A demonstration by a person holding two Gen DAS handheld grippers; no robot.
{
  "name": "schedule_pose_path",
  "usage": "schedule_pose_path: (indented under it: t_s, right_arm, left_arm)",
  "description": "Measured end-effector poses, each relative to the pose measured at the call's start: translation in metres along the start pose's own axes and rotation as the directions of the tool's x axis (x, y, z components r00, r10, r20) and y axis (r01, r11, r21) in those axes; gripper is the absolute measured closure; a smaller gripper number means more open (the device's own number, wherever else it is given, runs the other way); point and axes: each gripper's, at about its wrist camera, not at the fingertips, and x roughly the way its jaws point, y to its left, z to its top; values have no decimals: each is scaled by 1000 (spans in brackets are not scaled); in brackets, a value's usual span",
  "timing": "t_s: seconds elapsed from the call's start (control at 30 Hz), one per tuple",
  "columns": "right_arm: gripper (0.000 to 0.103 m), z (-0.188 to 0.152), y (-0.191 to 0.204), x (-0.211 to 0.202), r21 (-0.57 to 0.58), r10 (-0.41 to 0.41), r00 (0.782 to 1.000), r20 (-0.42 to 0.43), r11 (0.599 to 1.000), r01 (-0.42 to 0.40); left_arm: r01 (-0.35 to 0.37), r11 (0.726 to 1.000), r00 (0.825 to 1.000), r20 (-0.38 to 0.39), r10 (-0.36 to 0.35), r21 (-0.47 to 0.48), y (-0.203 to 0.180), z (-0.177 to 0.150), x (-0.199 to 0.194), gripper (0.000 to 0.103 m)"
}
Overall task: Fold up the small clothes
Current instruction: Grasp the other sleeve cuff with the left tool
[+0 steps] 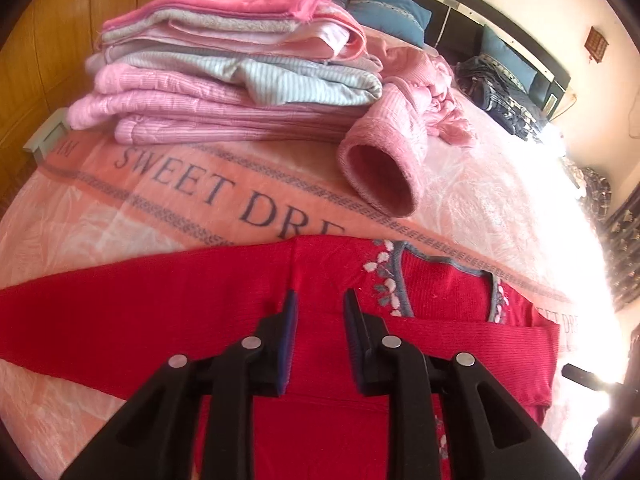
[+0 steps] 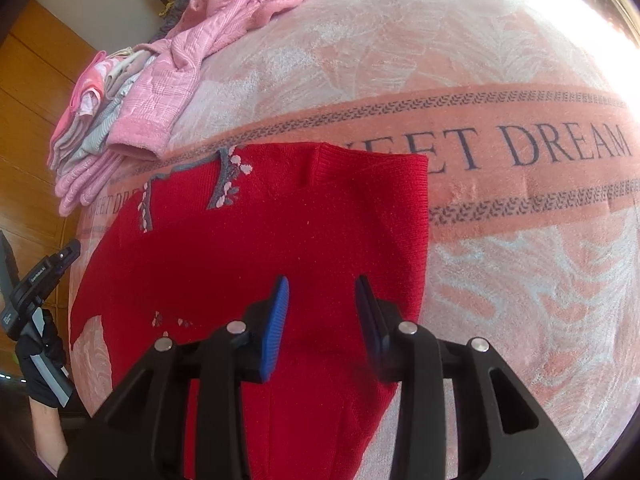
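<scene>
Black fingers of the left gripper (image 1: 320, 300) fill the bottom of the left wrist view, spread apart and holding nothing, poised over a red sweater (image 1: 224, 312) that lies flat on the bed. One sleeve (image 1: 80, 320) stretches out toward the left edge of that frame, while the other sleeve (image 1: 500, 340) appears folded across the chest below the grey-trimmed neckline.

From the right wrist view, the right gripper (image 2: 322, 300) also stands with its fingers apart and empty, above the lower middle of the same sweater, whose right side already shows a straight folded edge. At the left edge of that frame a gloved hand (image 2: 40, 356) holds the other gripper.

Toward the upper left of the left wrist view sits a stack of folded clothes (image 1: 224, 80), mostly pink and grey. Beside it lies a crumpled pink garment (image 1: 408, 112), not yet folded. Judging from this, several pieces are done, the red sweater is partway through, and at least the pink one remains.
</scene>
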Motion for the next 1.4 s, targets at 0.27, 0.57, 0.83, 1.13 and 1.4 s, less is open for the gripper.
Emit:
schedule_pose_path:
  t_s: [0.27, 0.57, 0.83, 1.13, 1.4]
  right_arm:
    - [69, -12, 1, 36, -32, -69, 994, -79, 997, 67]
    - [64, -6, 22, 20, -46, -55, 998, -37, 998, 53]
    - [64, 0, 57, 18, -113, -59, 998, -28, 992, 56]
    - [63, 0, 85, 18, -159, -62, 998, -13, 985, 59]
    - [63, -2, 86, 29, -166, -85, 996, -25, 983, 80]
  left_arm:
    - [6, 997, 984, -176, -18, -71, 21, -33, 64, 81]
    - [-21, 997, 992, -124, 12, -68, 55, -18, 19, 67]
    - [-132, 938, 984, -160, 84, -319, 196, -42, -46, 66]
    - [-186, 697, 980, -79, 183, -693, 370, -95, -106, 66]
    - [-4, 602, 992, 73, 103, -798, 435, -124, -101, 66]
